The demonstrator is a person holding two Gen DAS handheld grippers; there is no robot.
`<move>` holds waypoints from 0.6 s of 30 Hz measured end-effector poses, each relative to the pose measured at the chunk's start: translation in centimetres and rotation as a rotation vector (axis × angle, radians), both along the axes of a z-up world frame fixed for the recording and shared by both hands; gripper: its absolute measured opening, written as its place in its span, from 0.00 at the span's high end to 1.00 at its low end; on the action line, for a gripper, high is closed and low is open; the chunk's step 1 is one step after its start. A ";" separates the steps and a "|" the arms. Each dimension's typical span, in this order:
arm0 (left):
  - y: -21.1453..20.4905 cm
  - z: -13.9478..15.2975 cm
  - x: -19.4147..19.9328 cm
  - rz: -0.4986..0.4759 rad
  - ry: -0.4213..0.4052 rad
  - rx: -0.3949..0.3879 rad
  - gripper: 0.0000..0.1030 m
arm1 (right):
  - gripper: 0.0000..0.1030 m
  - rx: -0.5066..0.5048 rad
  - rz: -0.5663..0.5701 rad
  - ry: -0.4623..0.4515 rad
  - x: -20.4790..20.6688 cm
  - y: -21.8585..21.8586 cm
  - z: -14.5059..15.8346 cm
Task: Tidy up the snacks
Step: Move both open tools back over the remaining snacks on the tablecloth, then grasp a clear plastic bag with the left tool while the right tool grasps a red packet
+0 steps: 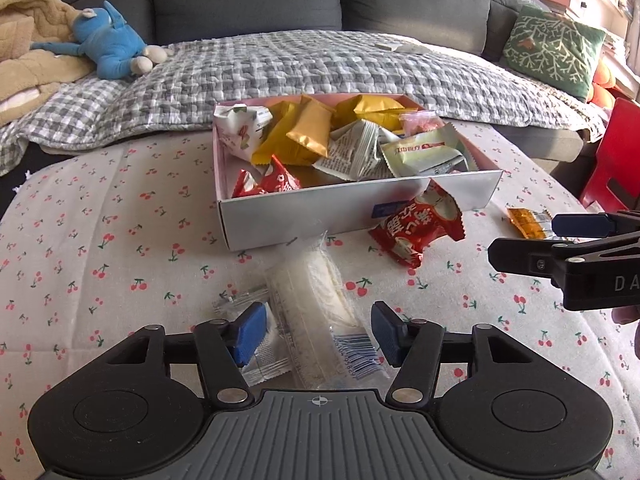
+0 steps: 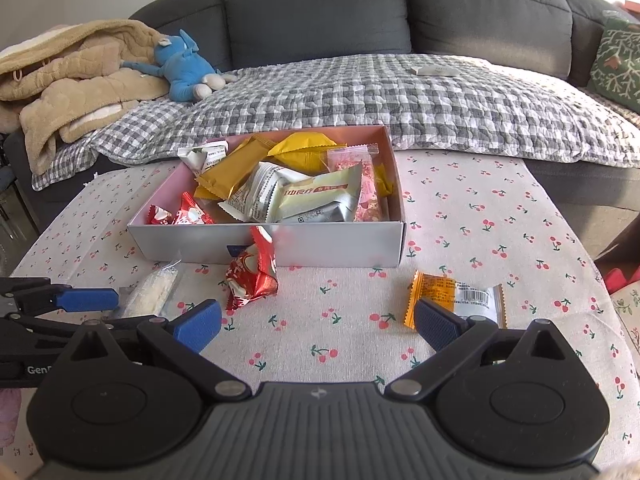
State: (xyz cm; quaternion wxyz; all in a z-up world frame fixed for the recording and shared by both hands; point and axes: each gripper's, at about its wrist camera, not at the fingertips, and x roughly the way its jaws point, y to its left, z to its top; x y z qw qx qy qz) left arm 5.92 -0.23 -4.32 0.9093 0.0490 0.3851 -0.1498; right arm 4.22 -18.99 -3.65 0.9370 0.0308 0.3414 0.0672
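Note:
A white snack in a clear wrapper (image 1: pixel 308 312) lies on the cherry-print cloth between the blue pads of my left gripper (image 1: pixel 318 332). Its jaws stand on either side of it, close to the wrapper's edges, with small gaps to the white body. The same packet (image 2: pixel 154 290) shows in the right wrist view beside a left finger (image 2: pixel 88 299). My right gripper (image 2: pixel 318 328) is wide open over bare cloth. An orange packet (image 2: pixel 456 296) lies just past its right fingertip. A red packet (image 1: pixel 416 228) leans against the silver box (image 1: pixel 320 216), which holds several snacks.
The table with the cherry cloth (image 2: pixel 500 220) stands against a grey sofa (image 2: pixel 320 12) with a checked quilt, a blue plush toy (image 2: pixel 184 64) and a tan blanket. A red chair (image 1: pixel 616 160) is at the right. The two grippers are close side by side.

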 end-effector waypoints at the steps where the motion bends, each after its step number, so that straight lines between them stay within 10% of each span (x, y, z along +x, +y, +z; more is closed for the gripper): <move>1: 0.0 0.0 0.1 0.003 -0.007 0.015 0.47 | 0.01 0.000 0.003 0.002 0.1 0.1 -0.1; 8: 0.5 -0.4 1.2 0.084 -0.032 0.130 0.51 | 0.01 -0.015 0.029 0.012 0.6 1.1 -0.5; 18: 1.0 0.4 1.1 -0.046 0.034 -0.064 0.59 | 0.01 -0.013 0.047 0.020 0.8 1.5 -0.7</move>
